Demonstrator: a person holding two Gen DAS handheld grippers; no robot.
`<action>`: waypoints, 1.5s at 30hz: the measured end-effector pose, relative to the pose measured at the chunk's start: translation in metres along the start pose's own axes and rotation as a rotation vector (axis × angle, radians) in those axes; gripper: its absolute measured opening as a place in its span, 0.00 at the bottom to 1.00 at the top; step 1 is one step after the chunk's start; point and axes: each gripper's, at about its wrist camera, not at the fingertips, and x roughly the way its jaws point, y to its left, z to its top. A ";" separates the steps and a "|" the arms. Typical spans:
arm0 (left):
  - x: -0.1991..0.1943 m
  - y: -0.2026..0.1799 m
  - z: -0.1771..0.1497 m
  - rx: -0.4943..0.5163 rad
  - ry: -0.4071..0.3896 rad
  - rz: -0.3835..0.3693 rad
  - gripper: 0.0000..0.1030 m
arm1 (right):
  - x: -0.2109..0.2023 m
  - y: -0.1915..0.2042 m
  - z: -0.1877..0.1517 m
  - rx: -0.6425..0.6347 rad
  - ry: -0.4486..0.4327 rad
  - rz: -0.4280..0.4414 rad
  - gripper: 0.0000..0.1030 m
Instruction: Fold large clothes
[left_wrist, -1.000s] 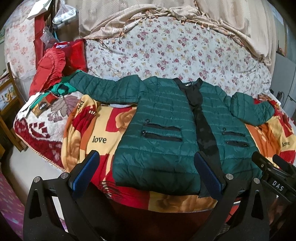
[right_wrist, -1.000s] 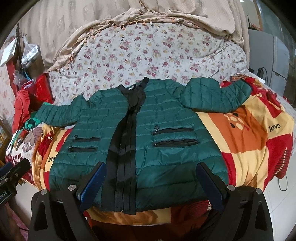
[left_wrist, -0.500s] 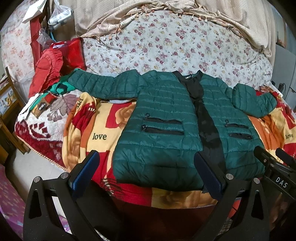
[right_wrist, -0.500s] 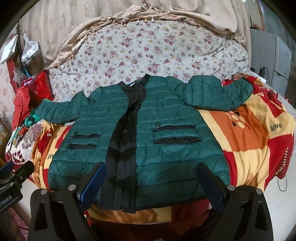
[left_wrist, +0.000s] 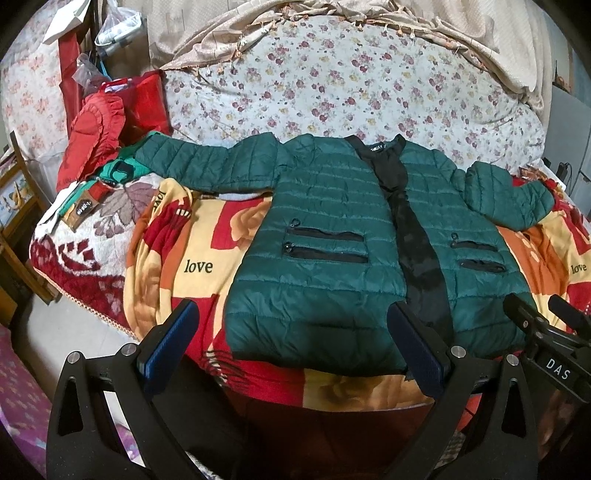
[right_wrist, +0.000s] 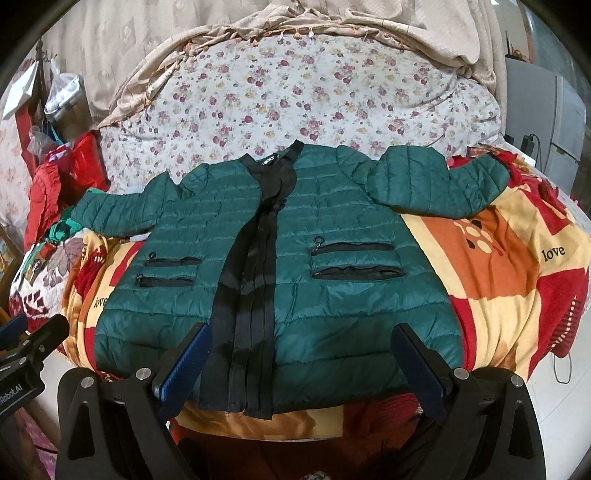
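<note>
A dark green quilted jacket (left_wrist: 325, 236) with a black front placket lies flat, front up, on a bed; it also shows in the right wrist view (right_wrist: 295, 266). Its left sleeve (left_wrist: 207, 166) stretches out sideways, and its right sleeve (right_wrist: 436, 184) is bent. My left gripper (left_wrist: 291, 339) is open and empty, just short of the jacket's hem on its left half. My right gripper (right_wrist: 301, 356) is open and empty, just short of the hem on the right half. The right gripper also shows at the right edge of the left wrist view (left_wrist: 546, 332).
The jacket rests on a red, orange and yellow "love" blanket (left_wrist: 192, 258) over a floral sheet (left_wrist: 369, 92). Red clothes and a bag (left_wrist: 99, 129) are piled at the bed's left. A beige throw (right_wrist: 369, 26) lies bunched at the back. A grey cabinet (right_wrist: 561, 122) stands at the right.
Both grippers have lifted or drawn back slightly, so the jacket sits a little lower and fuller in both views. The jacket has not moved. Both grippers stay open.
</note>
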 end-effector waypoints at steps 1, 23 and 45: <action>0.000 0.000 -0.001 0.001 0.002 0.000 0.99 | 0.000 0.000 0.000 0.000 0.001 0.000 0.94; 0.004 0.000 -0.002 0.003 0.010 0.003 0.99 | 0.006 0.002 -0.004 -0.016 0.014 0.000 0.94; 0.036 0.032 0.015 -0.029 0.030 0.086 0.99 | 0.025 0.020 0.045 -0.129 -0.071 0.027 0.94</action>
